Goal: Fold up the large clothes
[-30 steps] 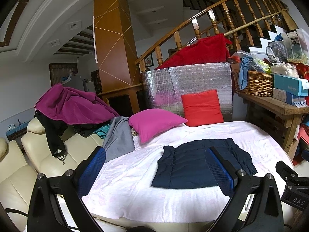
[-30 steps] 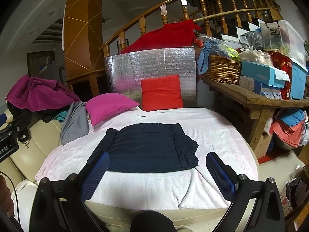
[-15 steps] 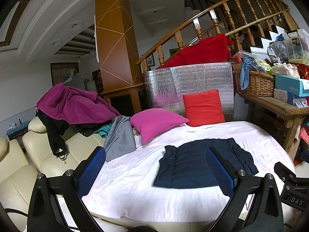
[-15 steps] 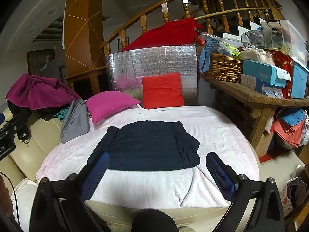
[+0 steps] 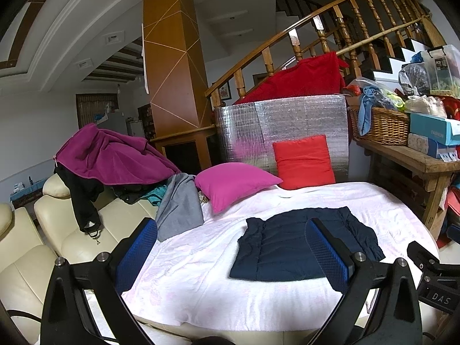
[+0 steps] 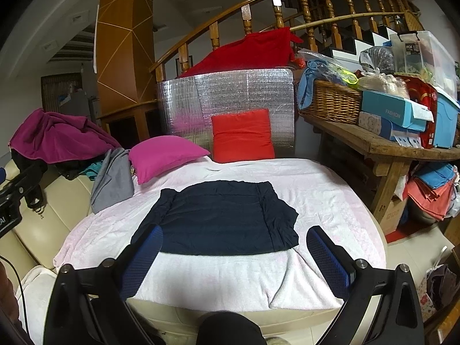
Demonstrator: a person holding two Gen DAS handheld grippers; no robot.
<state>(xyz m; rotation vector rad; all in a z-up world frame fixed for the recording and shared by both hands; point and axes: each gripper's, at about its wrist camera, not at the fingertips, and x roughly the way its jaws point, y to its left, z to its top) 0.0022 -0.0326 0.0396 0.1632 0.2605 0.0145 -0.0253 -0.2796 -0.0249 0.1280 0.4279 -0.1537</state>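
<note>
A dark navy garment [image 6: 221, 218] lies flat on the pale pink-white cover [image 6: 325, 195], its sleeves folded in along both sides. It also shows in the left wrist view [image 5: 290, 247]. My left gripper [image 5: 230, 258] is open and empty, held above the cover to the left of the garment. My right gripper [image 6: 233, 261] is open and empty, near the garment's front edge. A grey garment [image 5: 179, 207] hangs over the cover's left side, and a purple one [image 5: 112, 155] lies on the sofa back.
A magenta pillow [image 6: 164, 155] and a red pillow [image 6: 241, 135] sit at the back of the cover. A cream sofa [image 5: 43, 230] stands to the left. A wooden bench [image 6: 388, 149] with a basket and boxes stands to the right.
Both grippers have shifted slightly; the garment sits a little nearer in the right wrist view. The garment itself has not moved.
</note>
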